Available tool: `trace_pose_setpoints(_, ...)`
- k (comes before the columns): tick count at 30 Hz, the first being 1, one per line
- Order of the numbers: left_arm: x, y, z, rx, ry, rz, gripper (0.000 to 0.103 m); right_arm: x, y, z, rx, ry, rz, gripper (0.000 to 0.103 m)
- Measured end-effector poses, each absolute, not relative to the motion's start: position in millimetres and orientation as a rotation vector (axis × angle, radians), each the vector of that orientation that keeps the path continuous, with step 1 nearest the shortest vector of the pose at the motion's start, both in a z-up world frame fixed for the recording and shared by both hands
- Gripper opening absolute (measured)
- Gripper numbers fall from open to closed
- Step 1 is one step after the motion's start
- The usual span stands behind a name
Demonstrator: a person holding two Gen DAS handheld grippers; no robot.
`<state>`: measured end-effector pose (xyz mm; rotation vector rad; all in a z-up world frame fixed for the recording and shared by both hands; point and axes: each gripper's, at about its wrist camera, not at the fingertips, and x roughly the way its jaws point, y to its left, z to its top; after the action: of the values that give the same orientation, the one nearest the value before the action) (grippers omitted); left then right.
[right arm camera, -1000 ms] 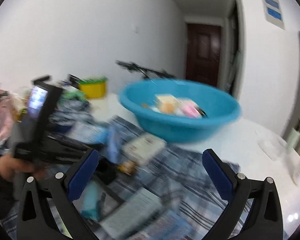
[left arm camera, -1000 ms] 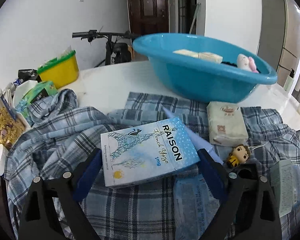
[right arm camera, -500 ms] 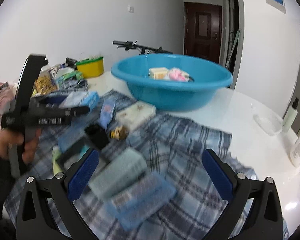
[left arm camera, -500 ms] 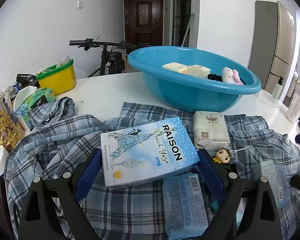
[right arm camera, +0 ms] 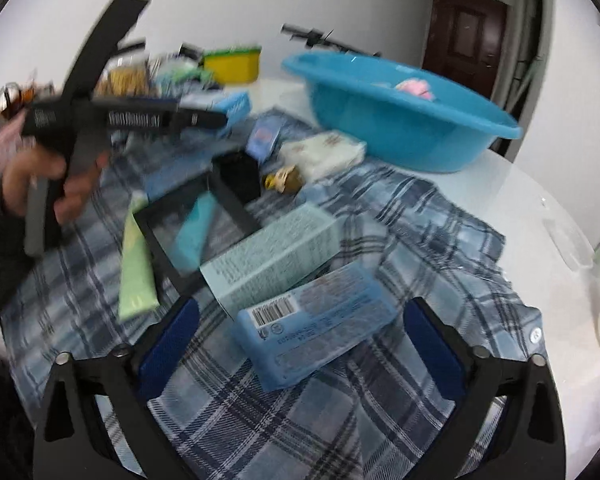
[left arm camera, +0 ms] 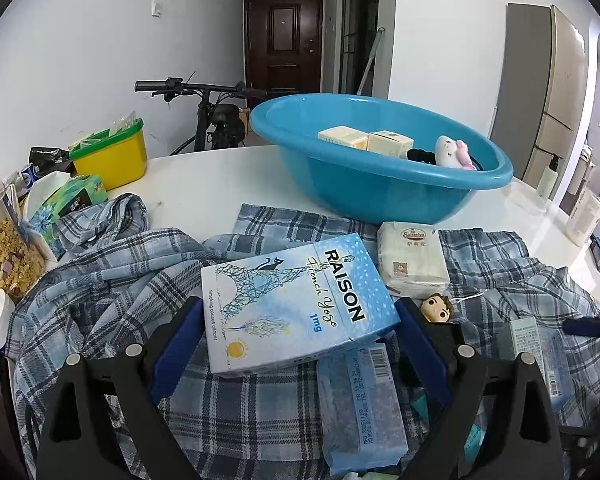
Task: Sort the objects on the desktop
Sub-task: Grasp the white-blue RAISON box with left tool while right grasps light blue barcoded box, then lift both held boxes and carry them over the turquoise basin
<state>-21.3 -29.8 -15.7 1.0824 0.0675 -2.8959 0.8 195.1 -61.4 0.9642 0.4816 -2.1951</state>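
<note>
My left gripper (left arm camera: 298, 312) is shut on a pale blue RAISON box (left arm camera: 296, 300), holding it above the plaid shirt (left arm camera: 100, 280). From the right wrist view, a hand (right arm camera: 60, 184) carries that gripper with the box (right arm camera: 230, 110) at the upper left. My right gripper (right arm camera: 302, 308) hangs low over the shirt and its jaws are closing. A blue barcode packet (right arm camera: 312, 332) lies between them, clear of both pads. A pale teal box (right arm camera: 272, 260) lies just beyond it. The blue basin (left arm camera: 380, 196) behind holds cream boxes (left arm camera: 344, 138) and a plush toy (left arm camera: 454, 152).
A tissue pack (left arm camera: 414, 260) and a small figurine (left arm camera: 438, 308) lie in front of the basin. A black frame (right arm camera: 188, 220) and a green tube (right arm camera: 136, 264) rest on the shirt. A yellow tub (left arm camera: 108, 156) and a cereal container (left arm camera: 4, 256) crowd the left edge. Bottles (left arm camera: 548, 176) stand at the right.
My right gripper has dropped and tipped down toward the shirt, bringing the blue packet between its jaws. My left gripper has tilted slightly and still grips the RAISON box.
</note>
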Motion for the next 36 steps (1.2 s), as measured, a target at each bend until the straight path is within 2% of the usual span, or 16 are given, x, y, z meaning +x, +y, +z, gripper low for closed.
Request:
trace_pose_setpoints(2,-21,-29,-15,1.083,0.067,-2.901,0.095,-3,197,-62,0.96,0.485,-2.188,0.091)
trace_pose_setpoints(4,-21,-29,-16,1.084,0.064,-2.903,0.095,-8,202,-61,0.961,0.471,-2.183,0.083)
trace_pose_setpoints(7,-20,-30,-15,1.081,0.064,-2.908,0.095,-13,207,-62,0.969,0.434,-2.163,0.083)
trace_pose_setpoints(17,-19,-28,-15,1.09,0.065,-2.919,0.095,-20,199,-73,1.04,0.477,-2.132,0.086)
trace_pose_setpoints(22,-18,-27,-14,1.082,0.058,-2.925,0.095,-18,206,-68,1.017,0.443,-2.15,0.079)
trace_pose_setpoints(36,-13,-27,-8,1.04,0.069,-2.941,0.095,-32,216,-6,0.825,0.305,-2.234,0.079)
